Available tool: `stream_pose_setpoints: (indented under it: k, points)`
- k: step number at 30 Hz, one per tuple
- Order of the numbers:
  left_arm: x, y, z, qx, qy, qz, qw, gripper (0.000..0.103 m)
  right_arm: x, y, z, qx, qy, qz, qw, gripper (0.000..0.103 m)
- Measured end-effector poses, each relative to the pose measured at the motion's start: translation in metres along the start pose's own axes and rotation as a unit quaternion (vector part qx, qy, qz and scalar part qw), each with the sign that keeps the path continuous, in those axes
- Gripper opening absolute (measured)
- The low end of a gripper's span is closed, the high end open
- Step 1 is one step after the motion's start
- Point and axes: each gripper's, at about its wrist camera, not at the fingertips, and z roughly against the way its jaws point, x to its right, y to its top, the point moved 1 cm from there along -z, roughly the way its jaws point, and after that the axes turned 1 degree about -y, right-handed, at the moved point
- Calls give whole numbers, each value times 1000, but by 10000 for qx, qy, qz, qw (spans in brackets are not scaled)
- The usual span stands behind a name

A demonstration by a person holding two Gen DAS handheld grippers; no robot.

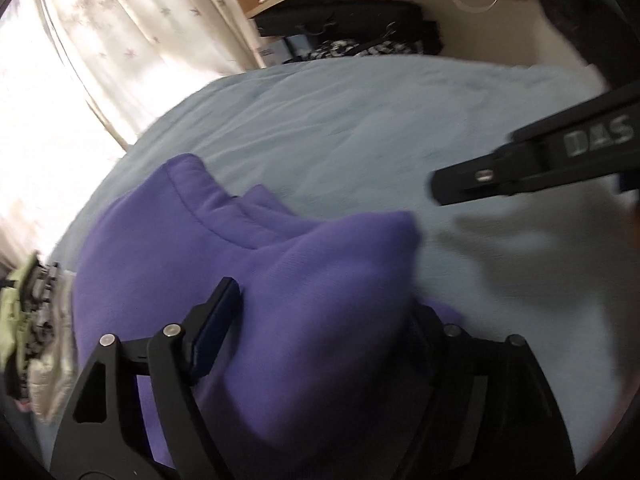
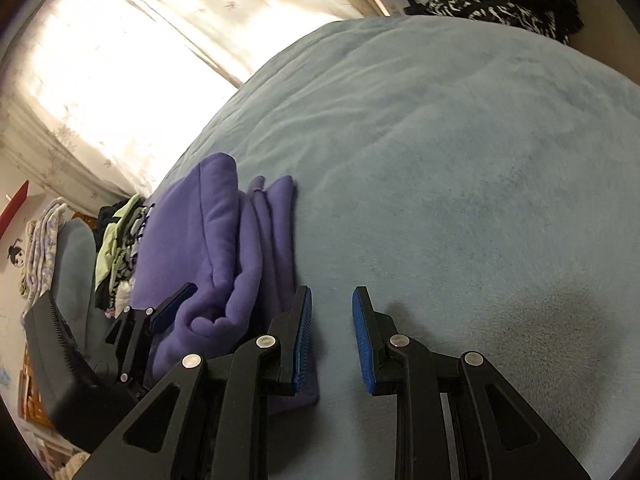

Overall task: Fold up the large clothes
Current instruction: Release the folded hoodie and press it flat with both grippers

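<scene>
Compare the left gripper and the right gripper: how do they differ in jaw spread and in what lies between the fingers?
The left gripper's jaws stand wide; the right gripper's are only narrowly apart. The purple garment bulges up between the left gripper's fingers, while between the right gripper's fingers there is only bare blue blanket. Both are black with blue pads, and both tilt down toward the blanket.

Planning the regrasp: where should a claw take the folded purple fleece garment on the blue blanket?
Grip the folded purple fleece garment at its stacked edges toward the bare light blue blanket, coming from that open side; the layers lie thin and exposed there.
</scene>
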Motion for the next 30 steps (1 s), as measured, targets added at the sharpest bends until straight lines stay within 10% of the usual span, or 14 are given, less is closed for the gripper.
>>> stream_pose_setpoints:
  k: [6, 14, 27, 30]
  points:
    - [-28, -3, 50, 144, -754, 790, 9939, 74, -24, 11, 23, 10, 253, 289, 9993, 34]
    - [-145, -36, 89, -42, -517, 2436, 9685, 74, -79, 39, 12, -591, 1017, 686, 9907, 73]
    - [-249, -91, -4, -511, -1072, 4129, 9030, 77, -97, 54, -114, -1935, 869, 972, 9724, 71]
    - [-248, -91, -14, -511, -1102, 4157, 9013, 77, -96, 47, -131, -2094, 1164, 959, 9661, 32]
